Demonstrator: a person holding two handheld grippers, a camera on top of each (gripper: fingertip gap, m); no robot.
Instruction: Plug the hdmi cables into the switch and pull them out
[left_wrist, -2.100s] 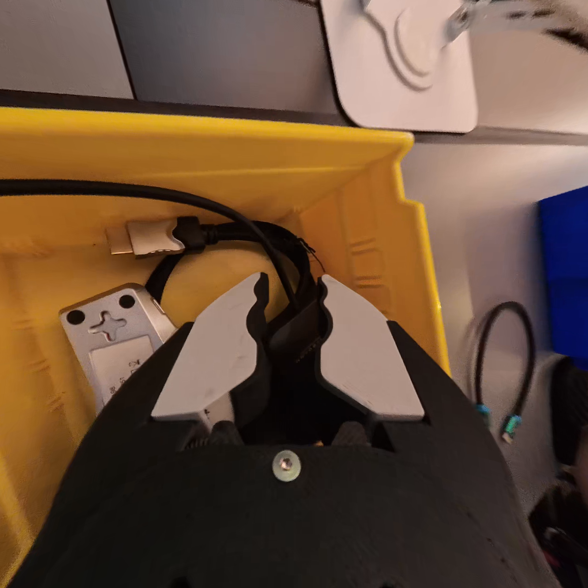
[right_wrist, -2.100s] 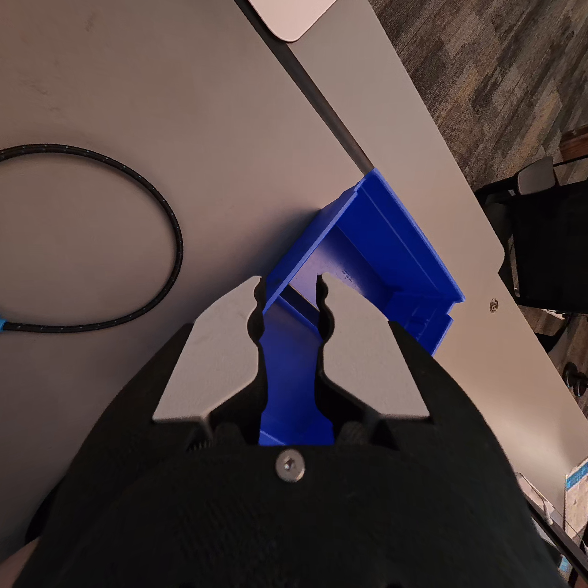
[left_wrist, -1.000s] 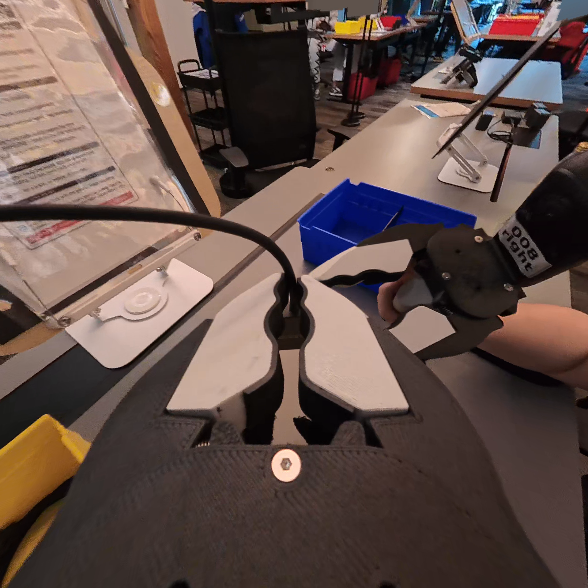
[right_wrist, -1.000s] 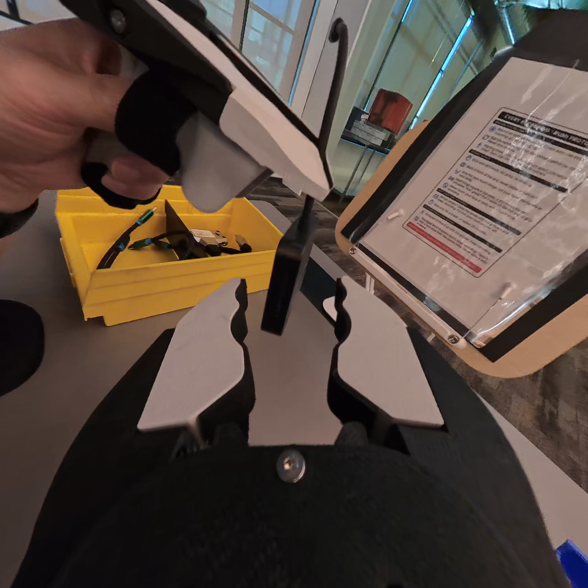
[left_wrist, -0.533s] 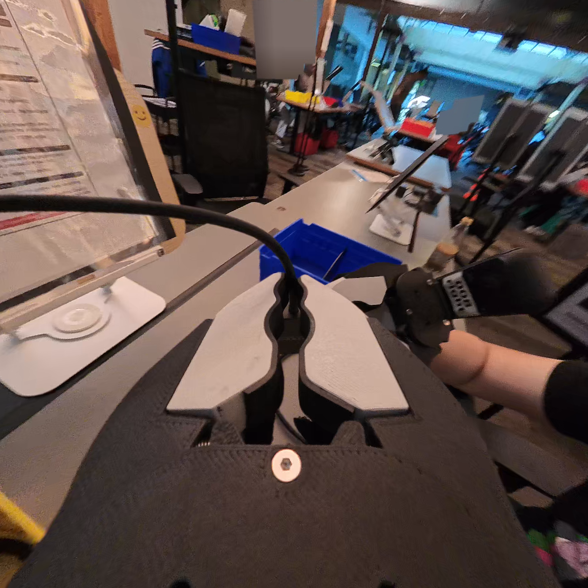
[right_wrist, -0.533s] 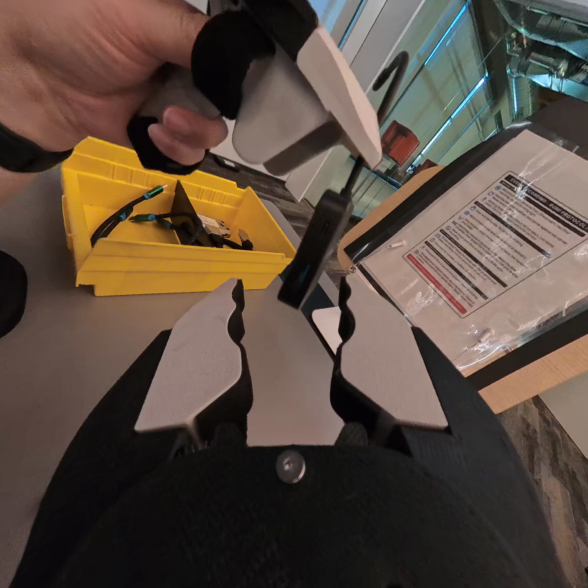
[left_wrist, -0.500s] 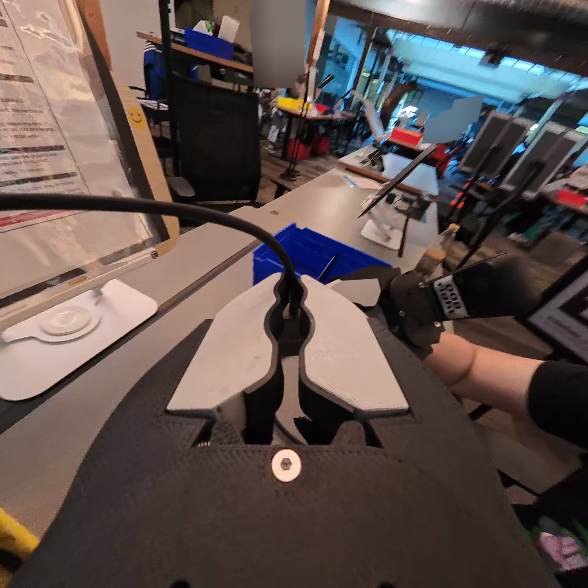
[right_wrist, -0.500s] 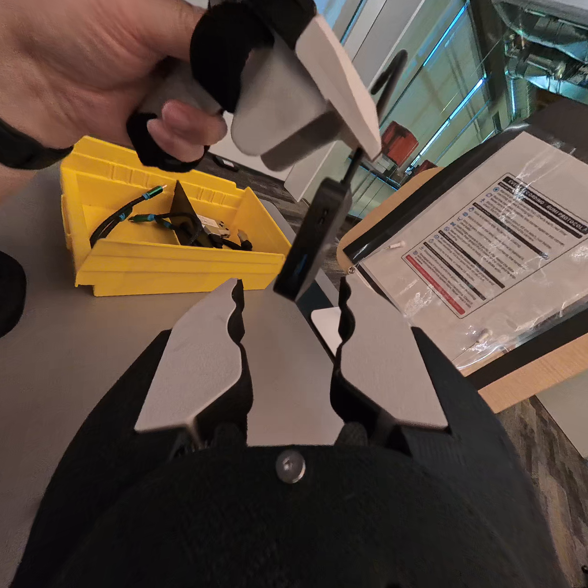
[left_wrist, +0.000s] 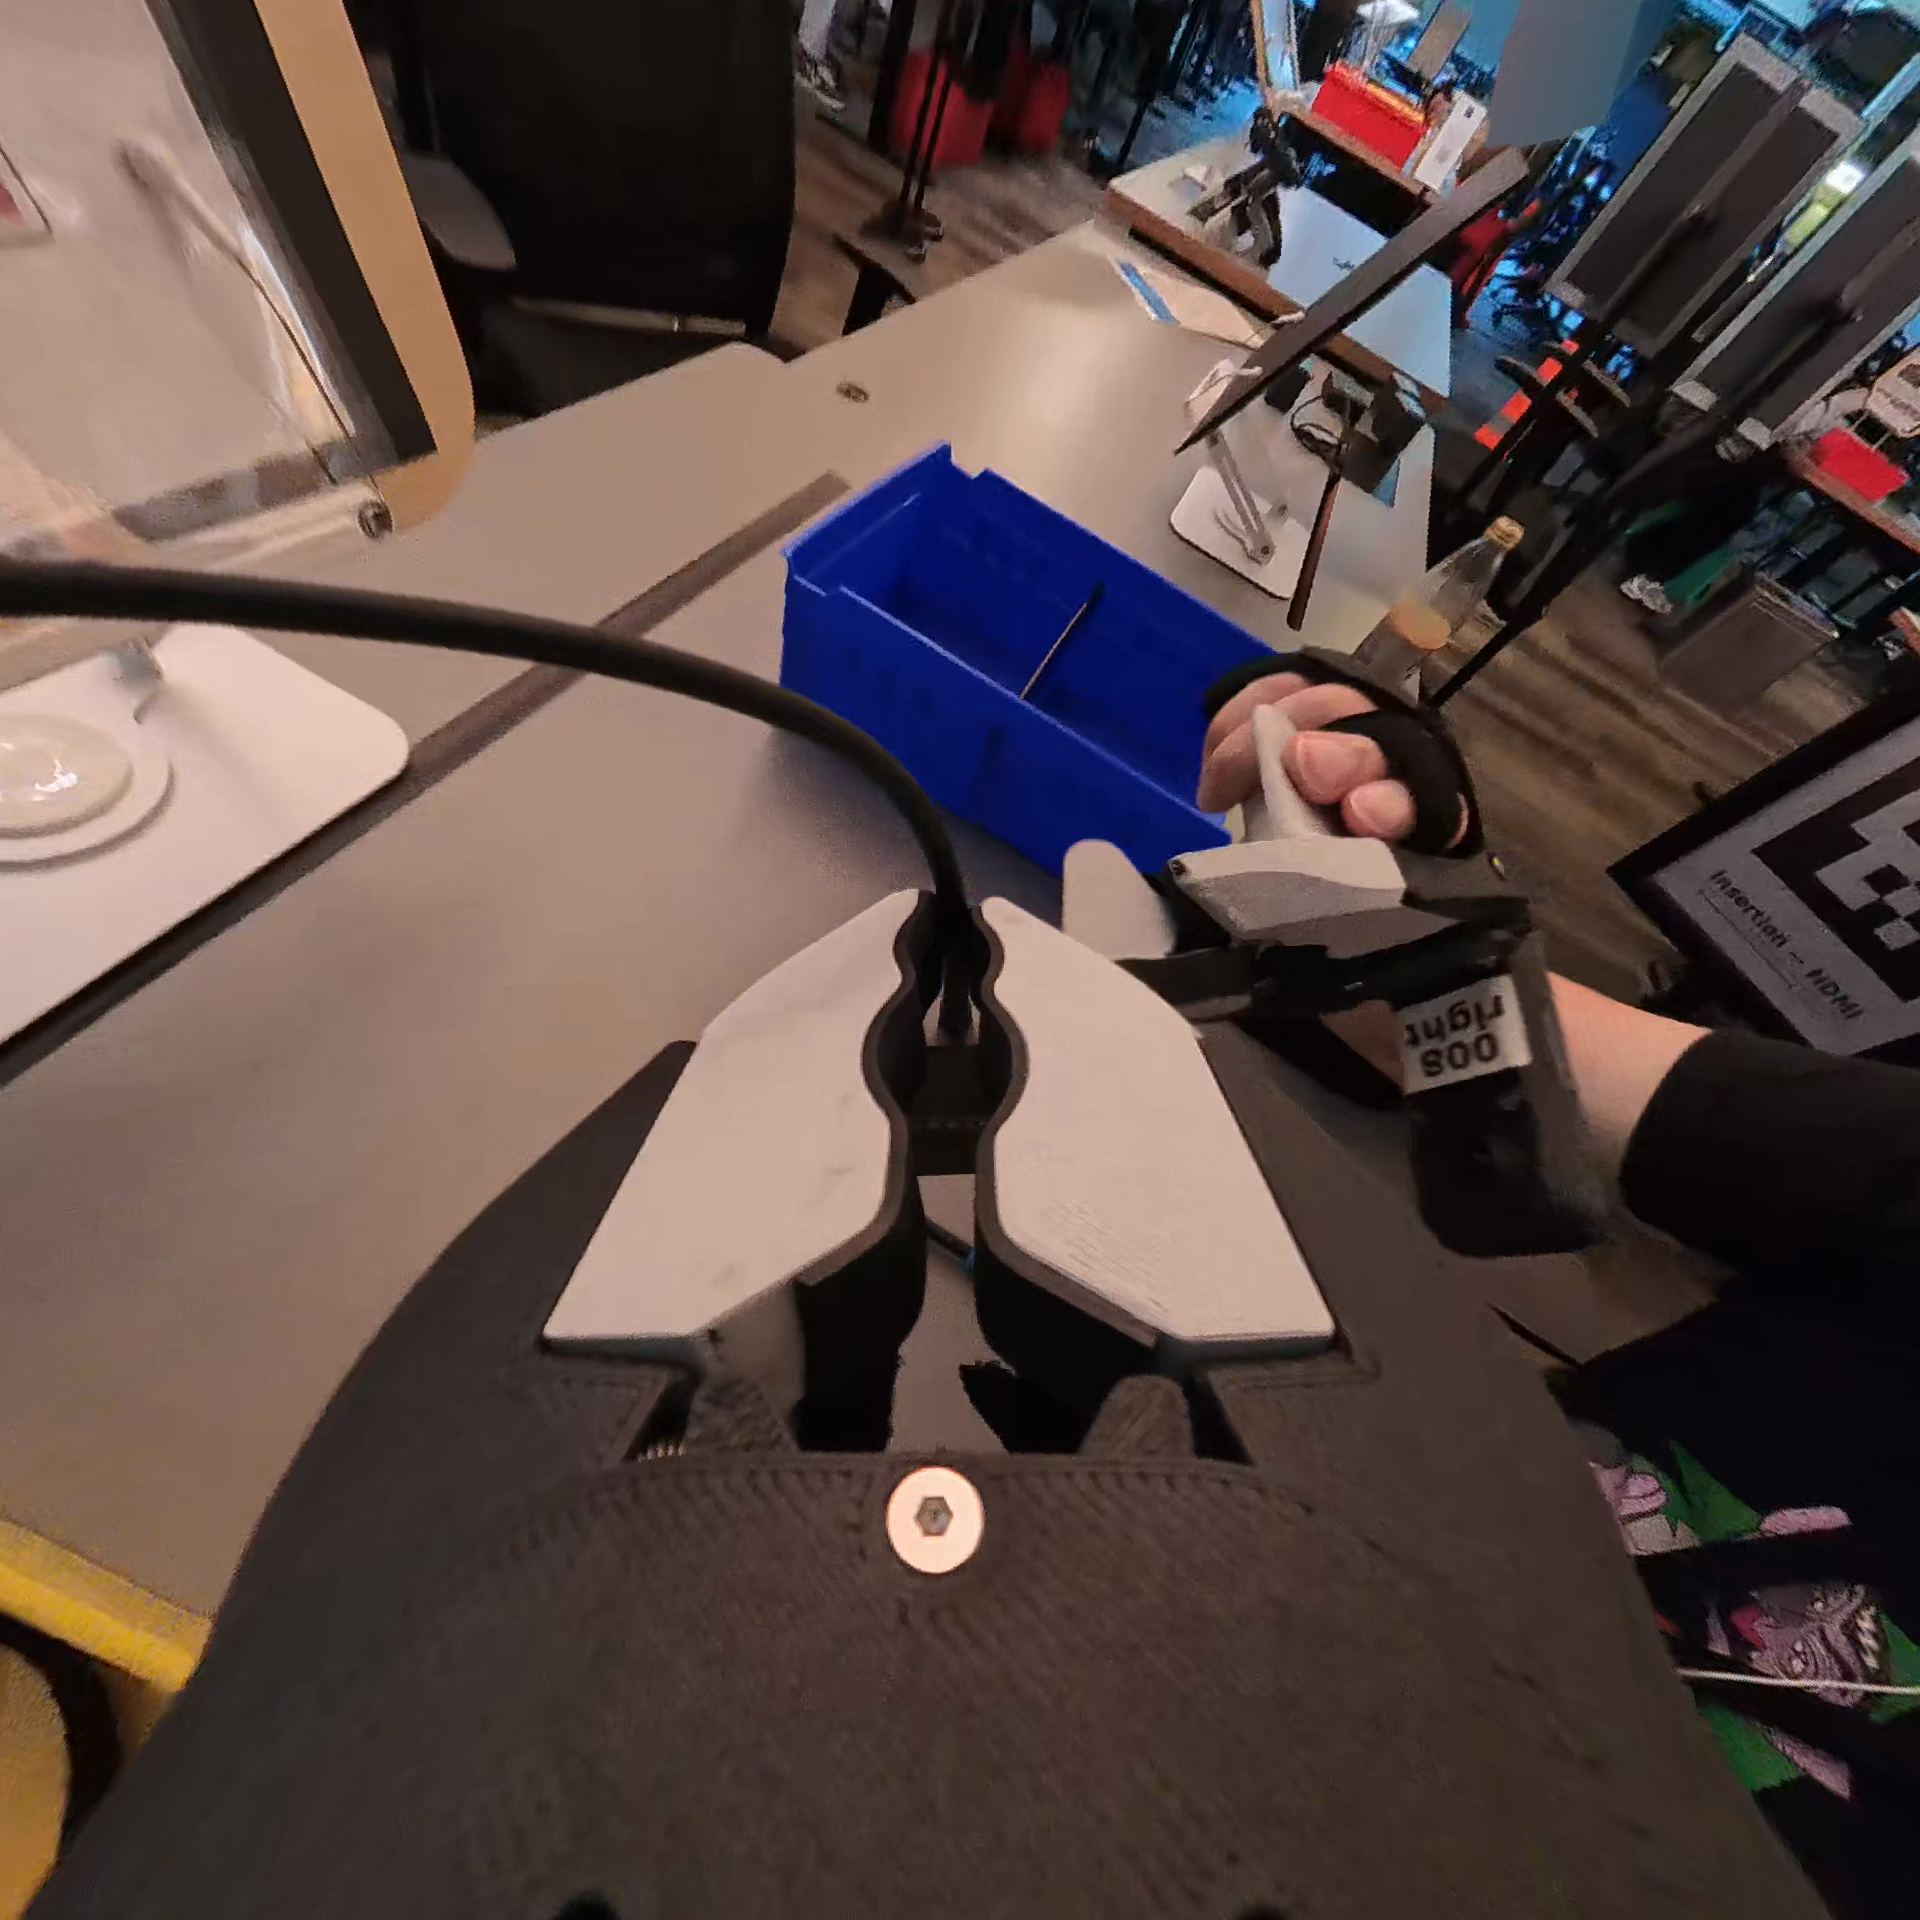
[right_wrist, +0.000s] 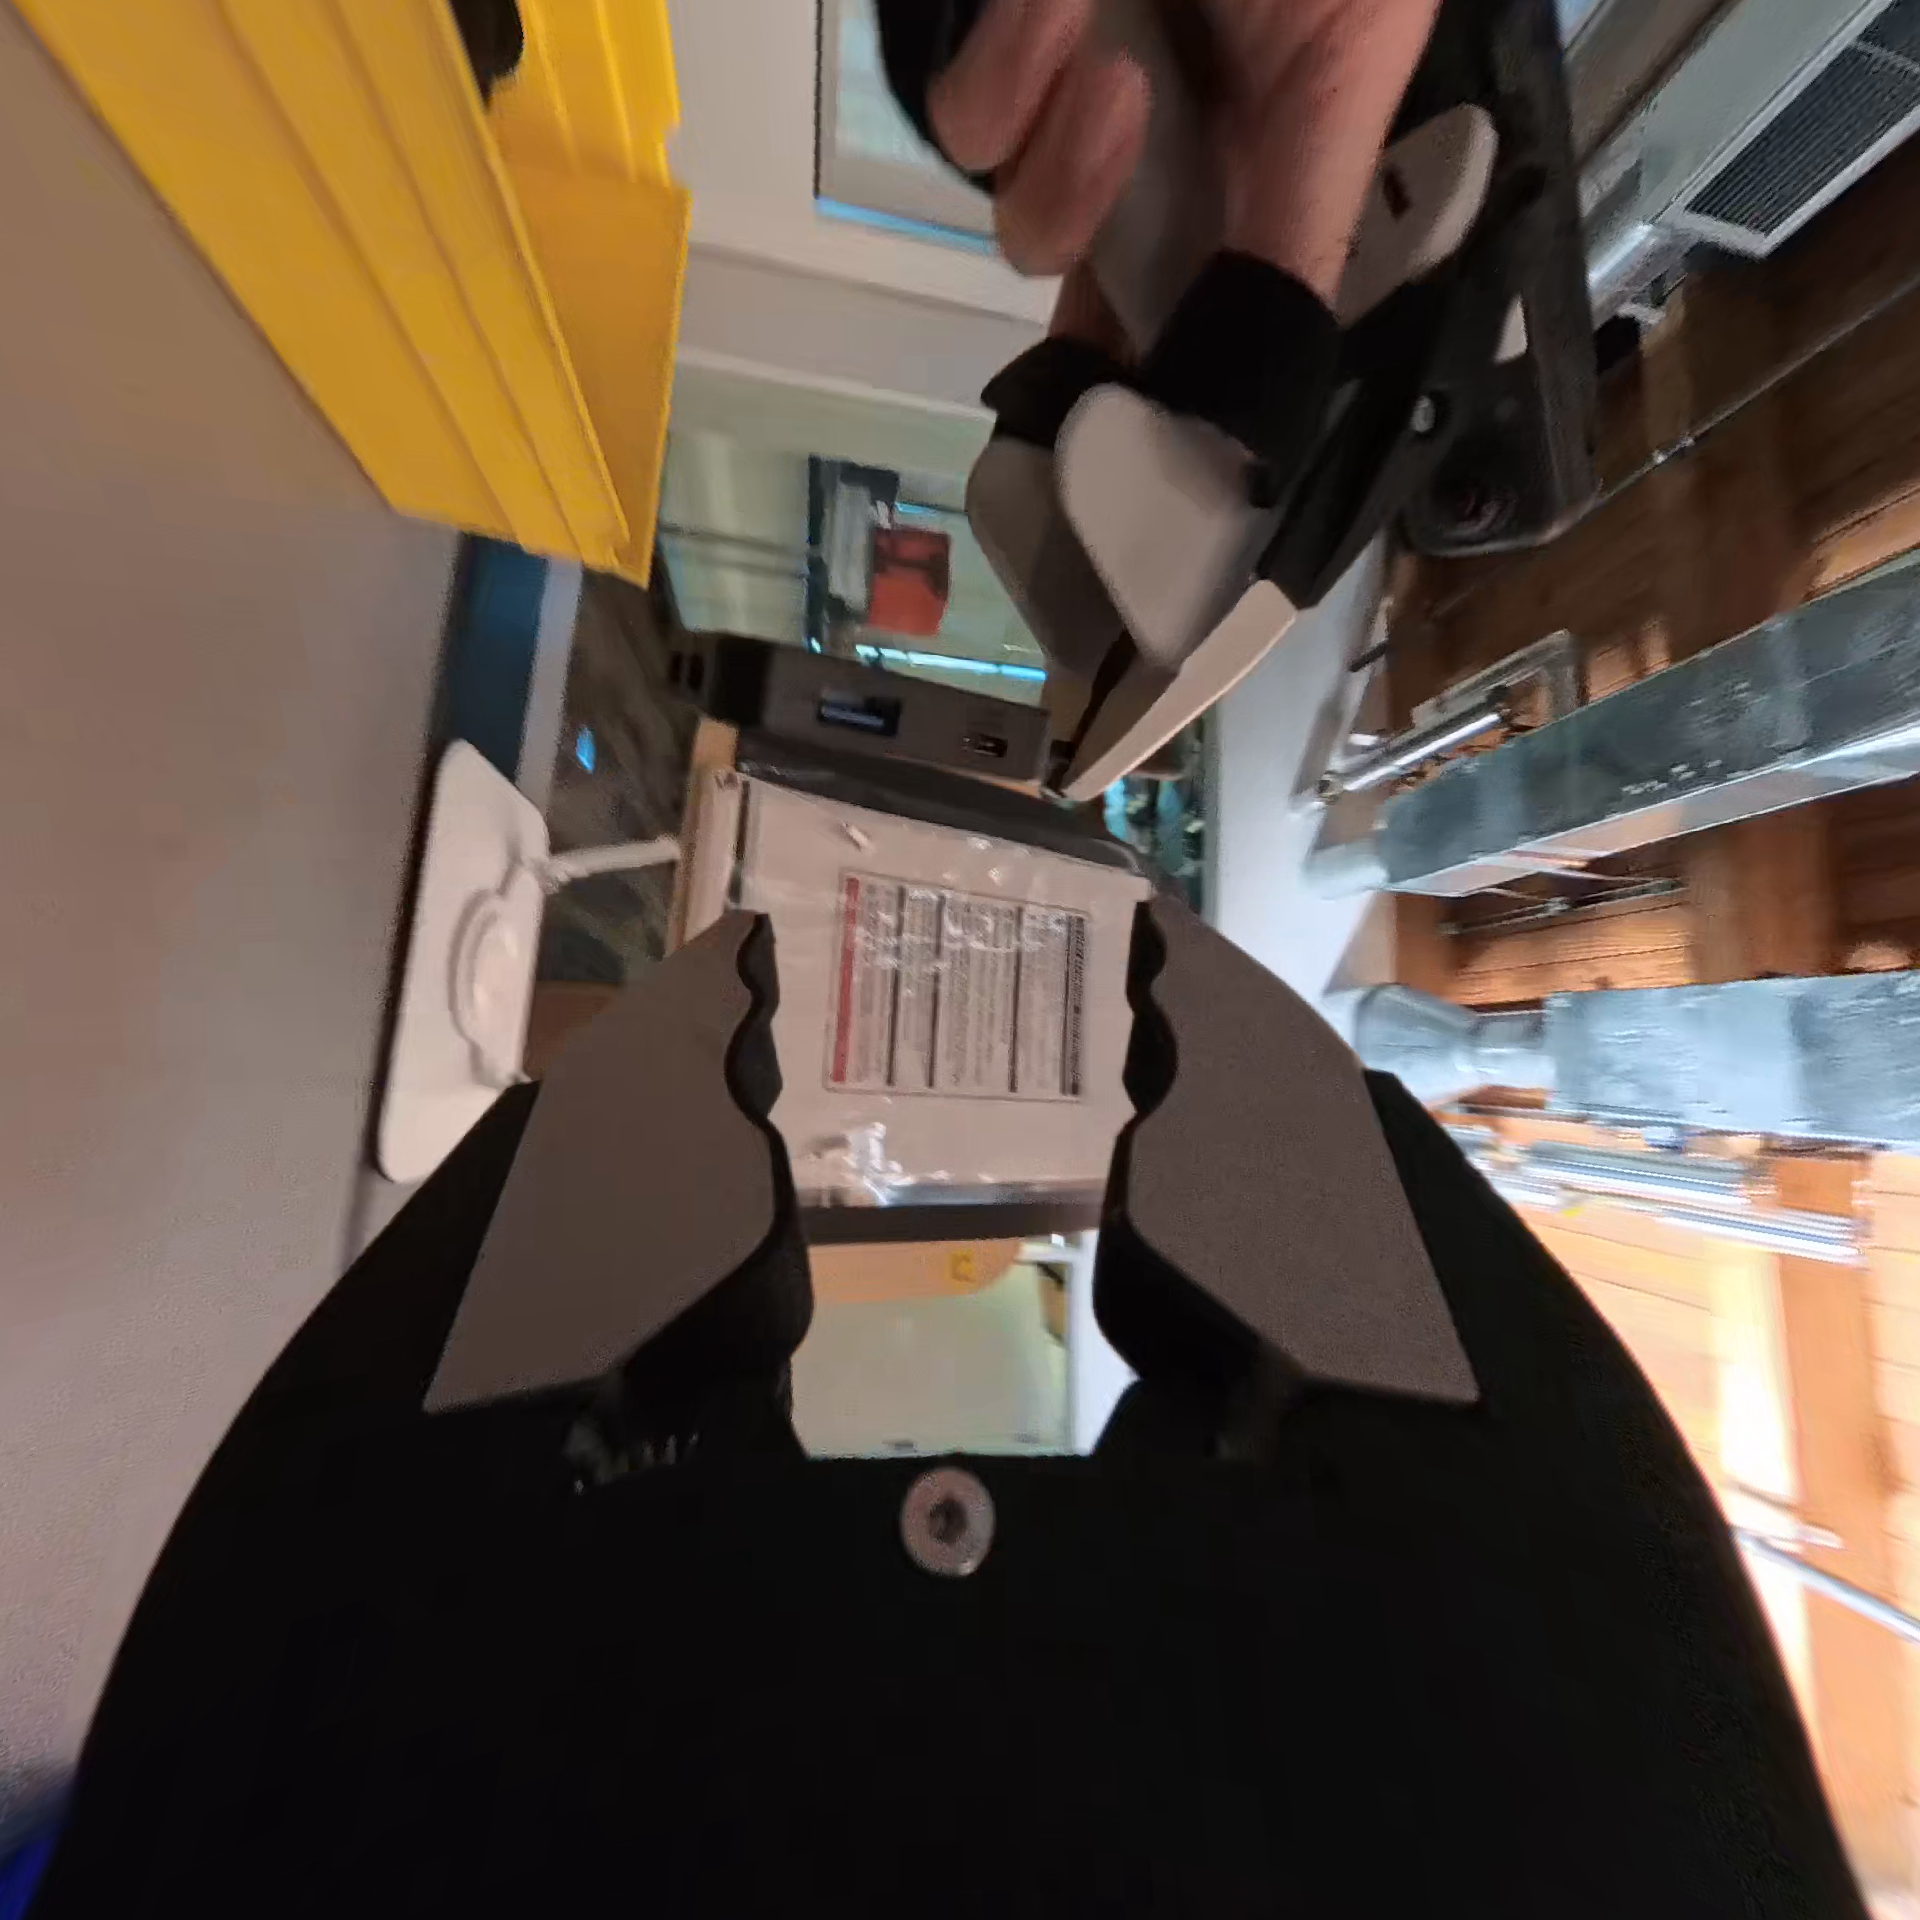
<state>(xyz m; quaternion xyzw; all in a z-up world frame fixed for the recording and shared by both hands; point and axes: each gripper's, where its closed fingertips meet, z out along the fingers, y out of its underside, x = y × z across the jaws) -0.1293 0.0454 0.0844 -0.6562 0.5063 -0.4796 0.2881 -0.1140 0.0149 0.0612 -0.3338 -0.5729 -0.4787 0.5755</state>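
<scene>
2 grippers up: left gripper (left_wrist: 948, 1023) clamped on the switch (right_wrist: 878, 717), right gripper (right_wrist: 948, 1023) rolled sideways, jaws apart at 3 o'clock.

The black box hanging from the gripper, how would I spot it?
Start at the yellow bin by the table edge in the right wrist view. Beside it, in the air, the left gripper pinches one end of a flat dark switch. It is the only thing there with small ports along its side.

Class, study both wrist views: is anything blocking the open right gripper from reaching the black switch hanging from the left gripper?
Nothing visible does. The switch hangs in open air ahead of the right gripper, held by its cable in the left gripper.
</scene>
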